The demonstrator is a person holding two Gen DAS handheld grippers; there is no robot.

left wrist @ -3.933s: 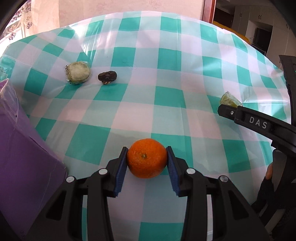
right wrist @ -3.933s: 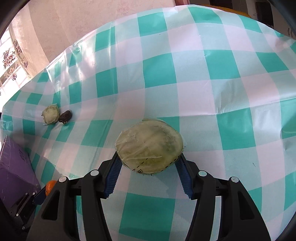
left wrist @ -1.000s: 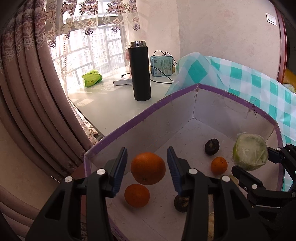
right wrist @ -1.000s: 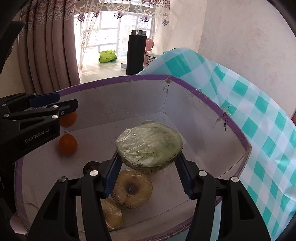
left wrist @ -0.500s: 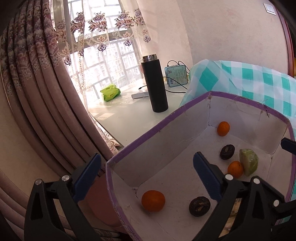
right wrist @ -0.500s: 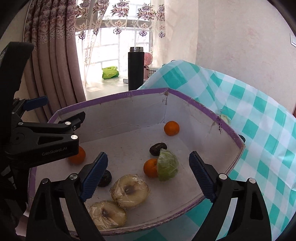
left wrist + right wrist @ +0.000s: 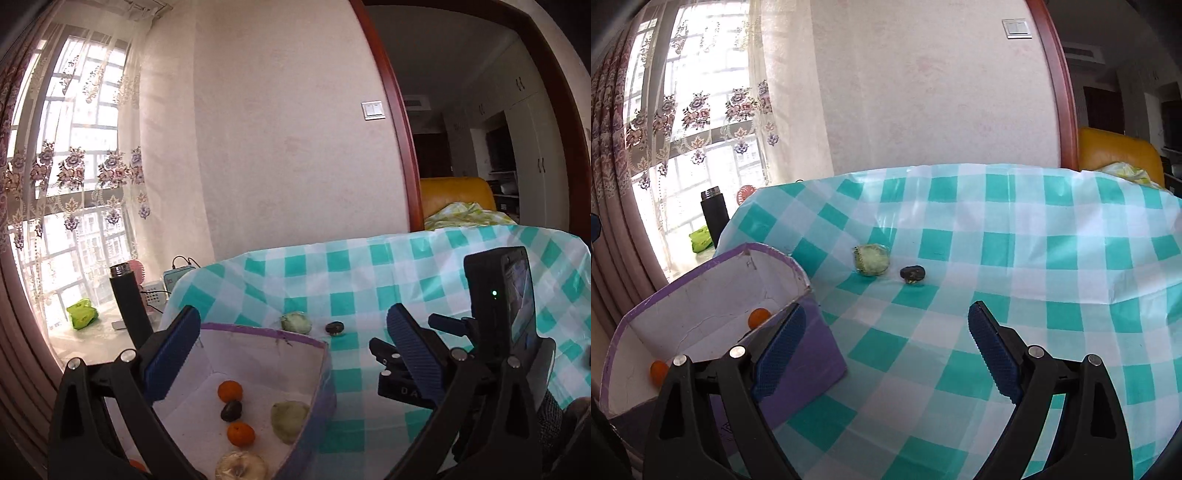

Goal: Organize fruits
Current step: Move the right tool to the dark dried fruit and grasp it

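Green wrapped fruit [image 7: 871,259] on checked cloth, beyond empty right claw [image 7: 886,350].

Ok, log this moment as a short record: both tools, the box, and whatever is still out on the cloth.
left tool: open, nothing between the pads
right tool: open, holding nothing
box: purple-rimmed, on the checked tablecloth
in box: two oranges, a dark fruit, a wrapped green piece, a wrapped pale slice
still on cloth: wrapped green item and small dark fruit, side by side, apart
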